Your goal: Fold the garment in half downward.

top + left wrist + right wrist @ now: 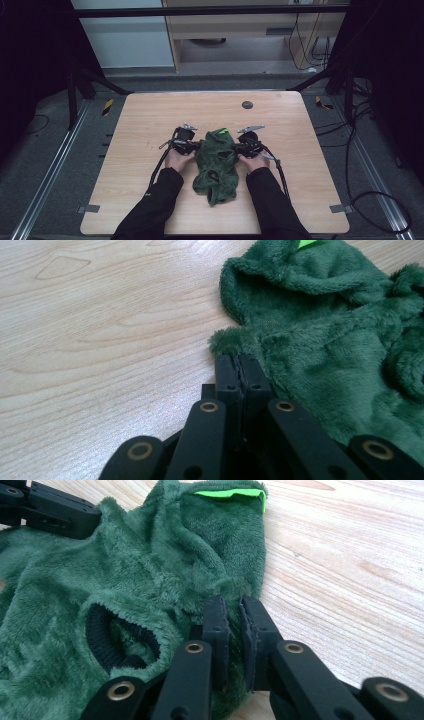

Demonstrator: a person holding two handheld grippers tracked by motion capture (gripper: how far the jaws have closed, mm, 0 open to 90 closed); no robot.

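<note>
We see a dark green fleece garment (216, 165) lying crumpled near the middle of the wooden counter (150, 120), a little toward the person's edge. A bright green tag (230, 493) sits at its far end, and a black ribbed cuff (107, 640) rims one opening in the fleece.

The left tool (239, 360) meets the garment at its left edge. In the left gripper view its jaws are pressed together with a tuft of that fleece edge caught at their tips, so we read it as clenched on the garment. The person's left hand (177, 159) holds it just beside the garment's left side.

The right tool (234, 605) sits at the garment's right edge. In the right gripper view its jaws stand a little apart with a fold of green fleece between them; whether they press the fabric we cannot tell. The right hand (254, 161) rests just beside the garment's right side.

A small dark round disc (247, 105) lies on the counter well beyond the garment, toward the far edge. Both sleeves (150, 210) are black.
</note>
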